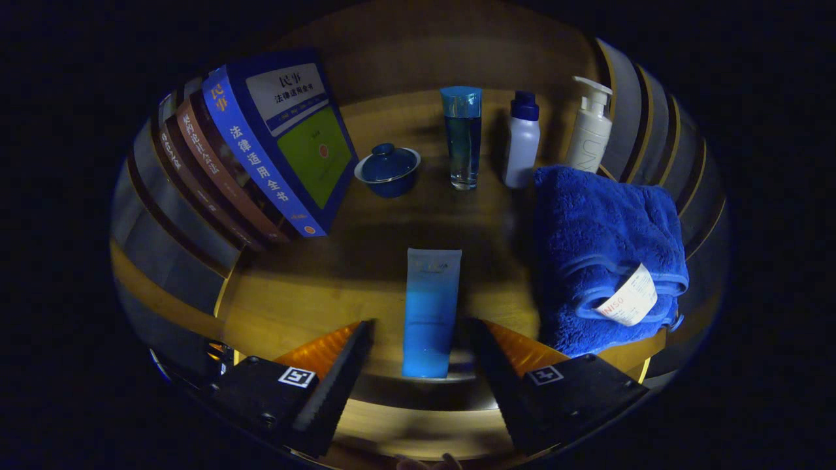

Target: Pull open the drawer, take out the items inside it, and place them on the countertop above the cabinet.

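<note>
Far left: leaning blue-spined books (pixel 261 150), then lidded blue ceramic bowl (pixel 388 170). Centre: pale-blue plastic tube (pixel 431 313) lying flat on wooden bench (pixel 313 287) between the released claw (pixel 418 356) fingers, untouched; probably just placed. Right: folded blue towel (pixel 601 254). Next: backing off, returning to drawer.

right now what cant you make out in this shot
- Tube between the open gripper fingers: whether the fingers touch it; dim light.
- Drawer: out of the gripper view, so open or shut is unknown.
- Pump bottle base: hidden behind the blue towel.
- Rear books: covered by the front book.
</note>
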